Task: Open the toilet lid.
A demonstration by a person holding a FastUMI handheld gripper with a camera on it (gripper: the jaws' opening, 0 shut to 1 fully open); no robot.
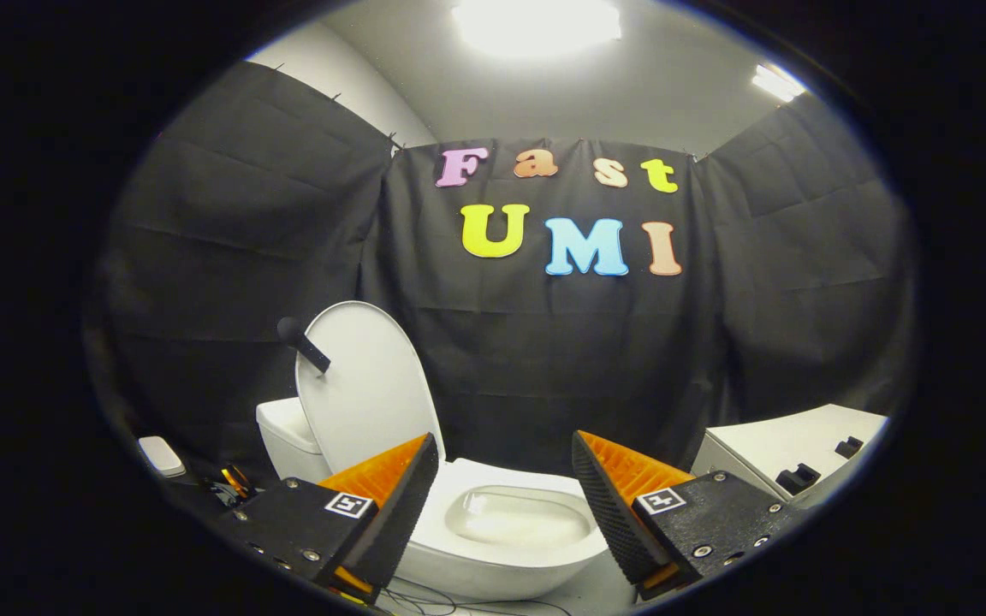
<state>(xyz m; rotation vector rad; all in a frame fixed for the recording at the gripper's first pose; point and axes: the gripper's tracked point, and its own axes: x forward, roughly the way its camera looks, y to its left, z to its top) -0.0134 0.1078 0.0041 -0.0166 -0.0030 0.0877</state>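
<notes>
1. My gripper [506, 462] is spread wide with nothing between the fingers; one fingertip [412, 479] sits at about 7 o'clock and the other at about 5 o'clock, and the gap between them is bare.
2. The toilet lid [365, 385] is beyond my left finger, at roughly 10 o'clock from the gap. It stands upright, leaning back against the tank [288, 436], with its pale underside facing me.
3. A short dark handle [305, 344] juts out from the lid's upper left edge.
4. The bowl [514, 518] lies open just ahead of my fingers, straight on at 12 o'clock and low, with its rim and basin in plain sight.
5. My reading is that the lifting is done: the lid looks fully raised, and I am clear of it, touching neither the lid nor the handle.
6. What is left, I judge, is only to make sure that the lid rests steady against the tank. The next move should call for little more than drawing straight back without brushing the lid or the bowl's rim.
7. Off at 3 o'clock sits a white cabinet [792, 445] with dark pulls, well apart from the toilet. Toward 8 o'clock a small white box [161, 456] and some wires [232, 488] lie near the tank's base.
</notes>
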